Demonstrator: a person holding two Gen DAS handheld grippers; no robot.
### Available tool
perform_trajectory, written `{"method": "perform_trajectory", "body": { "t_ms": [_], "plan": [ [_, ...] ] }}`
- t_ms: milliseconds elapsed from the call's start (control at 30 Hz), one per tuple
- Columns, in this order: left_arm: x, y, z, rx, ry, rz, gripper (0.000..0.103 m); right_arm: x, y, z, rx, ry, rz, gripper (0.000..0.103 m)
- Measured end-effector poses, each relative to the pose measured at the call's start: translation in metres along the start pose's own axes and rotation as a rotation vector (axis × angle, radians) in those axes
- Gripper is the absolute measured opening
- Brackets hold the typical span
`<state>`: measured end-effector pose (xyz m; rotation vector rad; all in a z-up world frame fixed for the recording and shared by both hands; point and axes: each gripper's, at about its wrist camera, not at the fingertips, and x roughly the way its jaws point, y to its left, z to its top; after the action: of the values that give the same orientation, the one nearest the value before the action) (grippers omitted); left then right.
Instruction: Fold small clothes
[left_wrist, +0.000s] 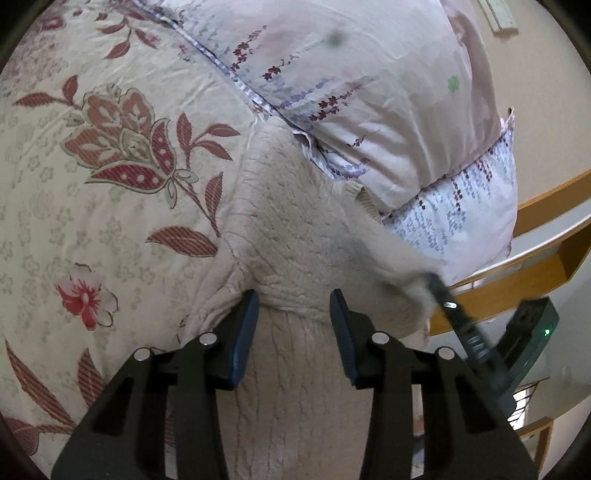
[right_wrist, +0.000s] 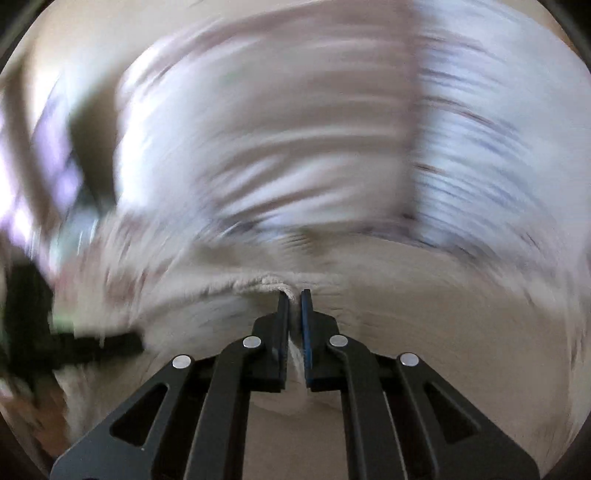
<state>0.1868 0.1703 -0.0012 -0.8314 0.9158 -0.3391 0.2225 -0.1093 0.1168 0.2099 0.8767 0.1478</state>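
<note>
- The right gripper (right_wrist: 294, 295) was pinched tight on a fold of the beige knit garment (right_wrist: 266, 282); a strip of the fabric showed between its blue pads.
- Almost everything beyond that grip in the right wrist view was smeared by blur, so only pale streaks of bedding could be made out.
- The left gripper (left_wrist: 294, 301) stood partly open, a raised ridge of the garment (left_wrist: 295, 229) between its fingers; whether the pads pressed on it could not be told.
- The garment was a thick cable-ribbed knit, lying rumpled on the bed, its lower part hidden behind the gripper.
- Its right corner was lifted and blurred at the right gripper (left_wrist: 436, 280).
- A cream bedsheet (left_wrist: 110, 184) with red flowers lay beneath; a pale floral quilt (left_wrist: 369, 92) was heaped behind.
- A wooden bed frame (left_wrist: 546, 206) and a plain wall showed at the right.
</note>
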Motion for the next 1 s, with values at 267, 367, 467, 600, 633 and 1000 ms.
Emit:
{"method": "perform_trajectory", "body": {
  "t_ms": [267, 367, 467, 600, 633, 1000],
  "plan": [
    [0.004, -0.025, -0.007, 0.144, 0.013, 0.093, 0.064, -0.034, -0.151, -0.061, 0.567, 0.166, -0.056, 0.023],
    [0.006, -0.029, -0.009, 0.165, 0.013, 0.111, 0.068, -0.052, -0.173, -0.064, 0.645, 0.114, -0.051, 0.047],
    [0.006, -0.029, -0.009, 0.167, 0.014, 0.116, 0.068, -0.055, -0.181, -0.059, 0.668, 0.089, -0.024, 0.047],
    [0.006, -0.029, -0.009, 0.173, 0.016, 0.123, 0.069, -0.042, -0.194, -0.056, 0.738, 0.106, 0.000, 0.047],
    [0.006, -0.030, -0.009, 0.176, 0.017, 0.124, 0.070, -0.040, -0.194, -0.055, 0.725, 0.102, -0.019, 0.047],
    [0.009, -0.034, -0.011, 0.209, 0.022, 0.137, 0.076, -0.046, -0.187, -0.048, 0.597, -0.002, -0.086, 0.008]
  ]
}}
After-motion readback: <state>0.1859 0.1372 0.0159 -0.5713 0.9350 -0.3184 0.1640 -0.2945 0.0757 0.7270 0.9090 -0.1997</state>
